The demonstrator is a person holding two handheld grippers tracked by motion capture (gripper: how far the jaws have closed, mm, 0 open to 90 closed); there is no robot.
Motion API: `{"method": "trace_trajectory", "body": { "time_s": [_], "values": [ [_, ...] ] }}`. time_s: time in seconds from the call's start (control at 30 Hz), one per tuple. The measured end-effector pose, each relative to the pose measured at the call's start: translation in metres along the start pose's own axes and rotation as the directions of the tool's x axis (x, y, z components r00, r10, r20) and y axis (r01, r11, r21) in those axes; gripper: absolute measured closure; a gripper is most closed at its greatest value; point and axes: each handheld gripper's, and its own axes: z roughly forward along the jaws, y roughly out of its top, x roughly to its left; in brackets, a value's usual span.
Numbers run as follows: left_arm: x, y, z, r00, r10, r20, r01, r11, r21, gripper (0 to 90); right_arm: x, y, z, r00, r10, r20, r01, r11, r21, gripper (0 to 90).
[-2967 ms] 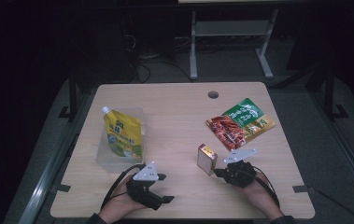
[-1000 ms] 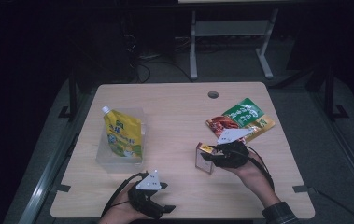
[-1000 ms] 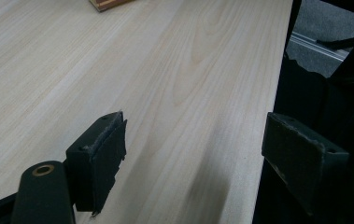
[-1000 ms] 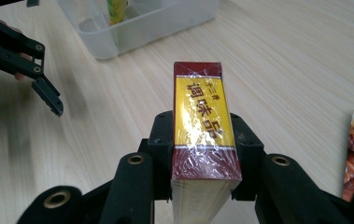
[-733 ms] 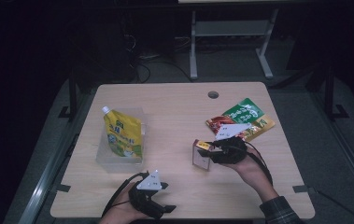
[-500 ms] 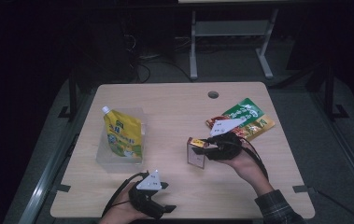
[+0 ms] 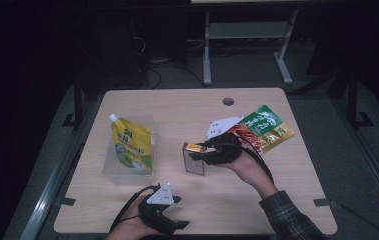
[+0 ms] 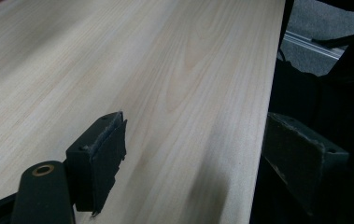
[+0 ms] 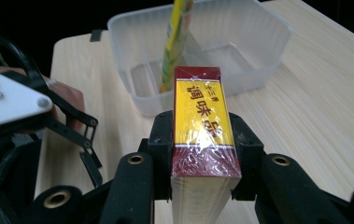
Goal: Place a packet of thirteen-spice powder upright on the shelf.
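High view: the right claw grips the red-and-yellow box mid-worktop, right of the clear tub. Left claw view: released, near edge. Right claw view: a glossy wrapper could probably slip.

A dark lab: lone wooden table, cables and a metal stand behind.

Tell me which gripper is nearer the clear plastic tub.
Right. The right gripper, clamped on the red-and-yellow box, is just beside the clear plastic tub; the left gripper sits lower, at the table's near edge.
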Motion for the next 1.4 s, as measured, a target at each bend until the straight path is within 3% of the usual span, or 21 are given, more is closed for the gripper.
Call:
{"method": "trace_trajectory", "body": {
  "time_s": [0.3,1.0,1.23,1.4],
  "values": [
    [-0.001,0.0,0.001,1.0,0.0,0.008,0.0,1.0,0.001,21.1,0.007,0.029,0.009,0.9972,-0.048,-0.058,0.047,0.999,-0.029,67.1],
    [-0.003,0.001,0.002,0.9998,0.015,0.013,-0.015,0.9998,0.011,21.1,0.024,0.08,0.035,0.9818,-0.137,-0.131,0.129,0.989,-0.065,67.2],
    [-0.002,0.001,0.003,0.9992,0.036,0.018,-0.036,0.9993,0.005,21.1,0.028,0.097,0.051,0.9764,-0.153,-0.152,0.144,0.987,-0.072,67.2],
    [-0.004,0.001,0.003,0.9997,0.014,0.022,-0.014,0.9998,-0.012,21.1,0.03,0.103,0.069,0.9718,-0.165,-0.168,0.154,0.985,-0.077,67.2]
  ]
}}
